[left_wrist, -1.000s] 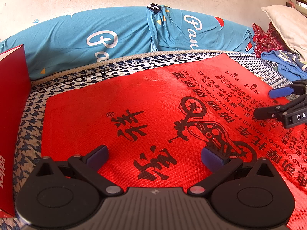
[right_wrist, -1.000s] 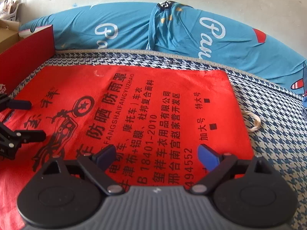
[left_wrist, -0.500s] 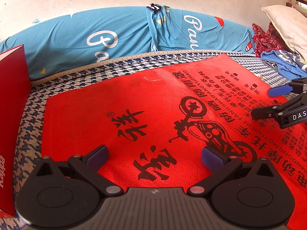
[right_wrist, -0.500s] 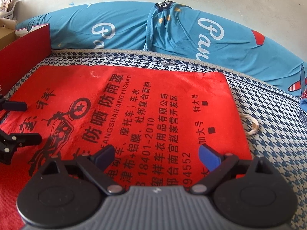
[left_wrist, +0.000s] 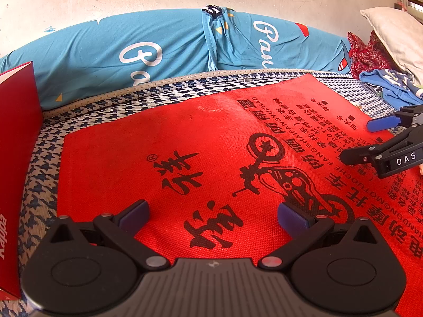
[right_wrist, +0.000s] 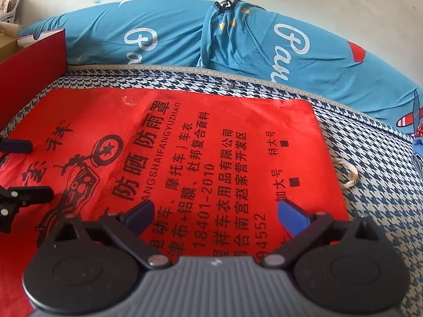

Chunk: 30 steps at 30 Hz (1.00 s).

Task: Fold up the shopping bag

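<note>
The left gripper (left_wrist: 212, 215) sits low over the near left part of the red bag (left_wrist: 211, 145), its two blue-padded fingers (left_wrist: 134, 214) spread wide apart and gripping nothing. The bag's red cloth shows in the gap between them, printed there with large black characters, and runs on toward 12 o'clock. I cannot tell if the pads touch the cloth or hang just above it.

The right gripper (right_wrist: 215, 215) sits the same way over the near right part of the bag (right_wrist: 185, 137), fingers (right_wrist: 293, 215) released and wide, with rows of black print and numbers showing between them. In the left view this right gripper (left_wrist: 357, 141) reaches in from 3 o'clock, tilted over the bag's right half. In the right view the left gripper (right_wrist: 37, 170) comes in from 9 o'clock over the motorbike drawing.

The bag lies flat and unfolded on a blue and white checked mattress (right_wrist: 375, 179), its far edge toward 12 o'clock. A white cord loop (right_wrist: 349, 174) pokes out at its right edge, at about 2 o'clock from the right fingers. A long blue bolster (left_wrist: 158, 50) lies along the wall beyond the mattress. A red box (left_wrist: 15, 137) stands at 9 o'clock in the left view, and a pale pillow (left_wrist: 396, 31) lies at 2 o'clock
</note>
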{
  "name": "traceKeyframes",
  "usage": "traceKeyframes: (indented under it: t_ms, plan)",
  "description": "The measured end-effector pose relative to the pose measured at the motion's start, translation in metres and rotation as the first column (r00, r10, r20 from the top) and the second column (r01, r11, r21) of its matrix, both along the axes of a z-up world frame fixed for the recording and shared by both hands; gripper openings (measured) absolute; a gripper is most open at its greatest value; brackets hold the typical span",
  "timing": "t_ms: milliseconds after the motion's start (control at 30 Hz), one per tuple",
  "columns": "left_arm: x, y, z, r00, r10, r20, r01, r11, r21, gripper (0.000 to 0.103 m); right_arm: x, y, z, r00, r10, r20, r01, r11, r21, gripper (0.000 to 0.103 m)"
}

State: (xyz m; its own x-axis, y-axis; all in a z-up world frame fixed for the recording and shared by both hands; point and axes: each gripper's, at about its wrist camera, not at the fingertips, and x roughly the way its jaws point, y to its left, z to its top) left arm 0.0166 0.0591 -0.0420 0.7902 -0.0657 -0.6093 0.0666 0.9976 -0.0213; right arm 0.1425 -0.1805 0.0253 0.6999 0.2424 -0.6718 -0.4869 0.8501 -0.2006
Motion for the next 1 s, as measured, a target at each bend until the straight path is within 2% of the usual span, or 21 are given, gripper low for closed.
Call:
traceKeyframes:
  t_ms: [1000]
  plan:
    - [0.0, -0.001, 0.0, 1.0, 0.0, 0.0, 0.0, 1.0, 0.0, 0.103, -0.001, -0.014, 0.014, 0.999, -0.046, 0.017, 0.046, 0.999, 0.019, 0.102]
